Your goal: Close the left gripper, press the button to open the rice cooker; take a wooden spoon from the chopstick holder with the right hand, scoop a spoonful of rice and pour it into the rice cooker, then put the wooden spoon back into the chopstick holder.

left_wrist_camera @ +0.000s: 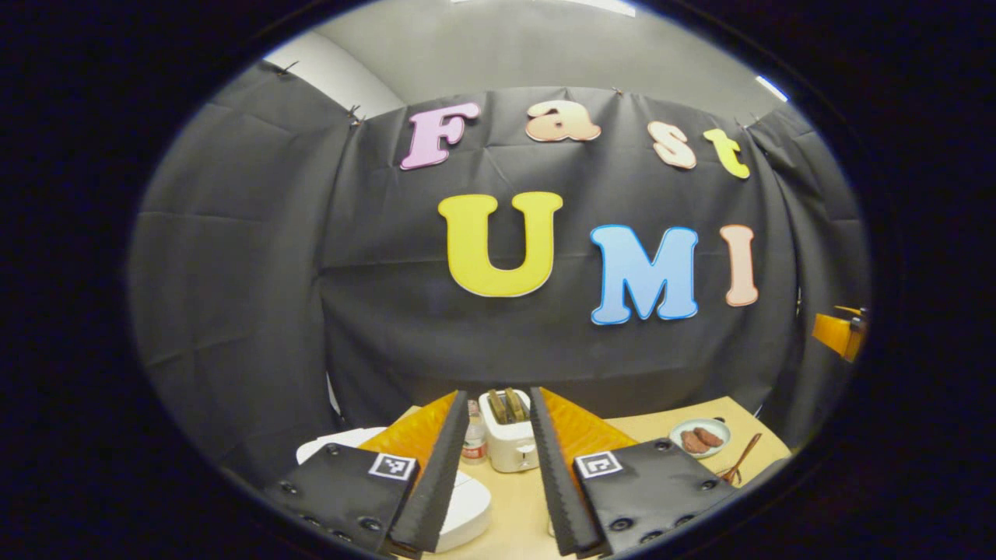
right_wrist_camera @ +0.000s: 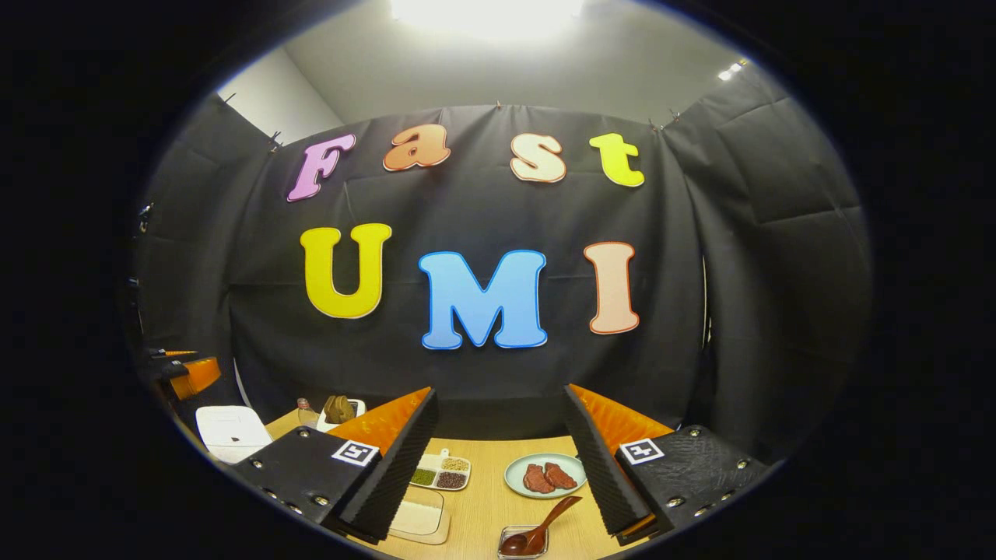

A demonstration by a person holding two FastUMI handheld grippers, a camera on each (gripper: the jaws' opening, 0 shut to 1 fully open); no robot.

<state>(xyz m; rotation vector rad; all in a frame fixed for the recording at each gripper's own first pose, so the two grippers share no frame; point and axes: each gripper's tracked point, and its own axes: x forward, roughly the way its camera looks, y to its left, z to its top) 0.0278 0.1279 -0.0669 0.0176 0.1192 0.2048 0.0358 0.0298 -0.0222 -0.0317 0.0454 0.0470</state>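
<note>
My left gripper [left_wrist_camera: 500,467] is released, its two fingers apart and holding nothing, raised over the wooden surface [left_wrist_camera: 520,505]. Seen between the fingers, a white toaster [left_wrist_camera: 510,441] stands on the surface with a small bottle [left_wrist_camera: 473,442] just to its left; the bottle's label is too small to read. The white rice cooker [left_wrist_camera: 459,509] lies low at the left of the toaster, partly behind my left finger, lid down. Right of the toaster sits a plate of meat [left_wrist_camera: 700,437], and near it a wooden spoon [left_wrist_camera: 741,459].

My right gripper [right_wrist_camera: 502,459] is likewise released and empty. Beyond its fingers lies the plate of meat [right_wrist_camera: 545,474]; in front of that plate the wooden spoon [right_wrist_camera: 538,529] rests in a small holder [right_wrist_camera: 523,542]. Left of the plate is a divided tray of grains [right_wrist_camera: 441,472], and far left the rice cooker [right_wrist_camera: 232,432].
</note>
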